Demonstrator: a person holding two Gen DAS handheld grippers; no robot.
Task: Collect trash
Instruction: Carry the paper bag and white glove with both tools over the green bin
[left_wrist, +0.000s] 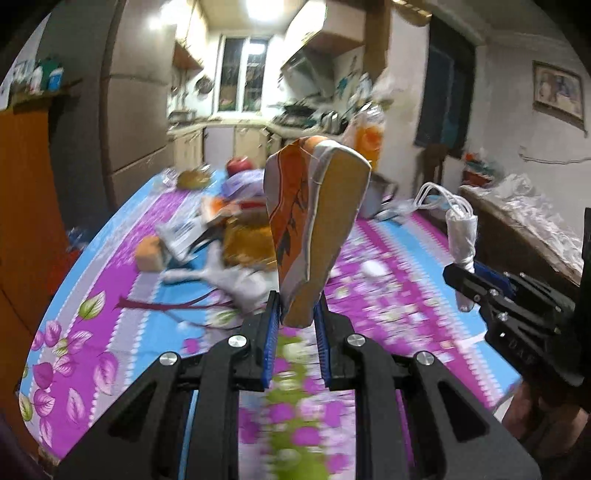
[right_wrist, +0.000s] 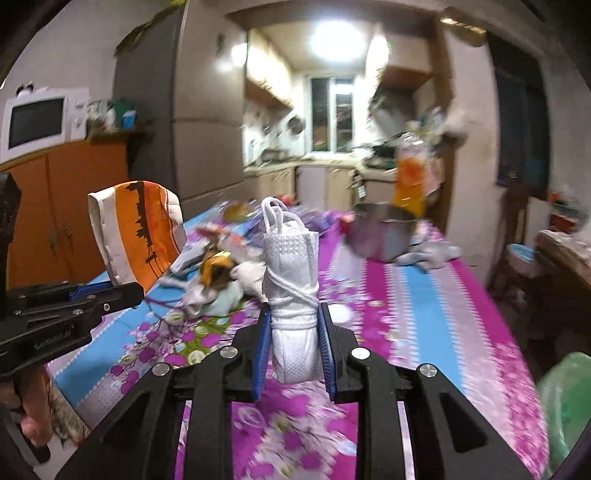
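Note:
My left gripper (left_wrist: 297, 306) is shut on the lower end of a crushed orange-and-white paper carton (left_wrist: 314, 221), held upright above the table. The right wrist view shows the same carton (right_wrist: 140, 229) at the left, standing in the left gripper (right_wrist: 125, 290). My right gripper (right_wrist: 293, 317) is shut on a white rolled bag (right_wrist: 291, 280) bound with its own cord, loops sticking up. From the left wrist view the rolled bag (left_wrist: 461, 236) and right gripper (left_wrist: 458, 277) are at the right. A heap of wrappers and tissues (right_wrist: 218, 273) lies on the table behind both.
The table carries a purple, blue and floral cloth (right_wrist: 424, 295). A steel pot (right_wrist: 380, 232) and an orange bottle (right_wrist: 410, 177) stand at its far right. A red apple (left_wrist: 238, 166) lies far back. A green bag (right_wrist: 565, 398) hangs off the near right edge.

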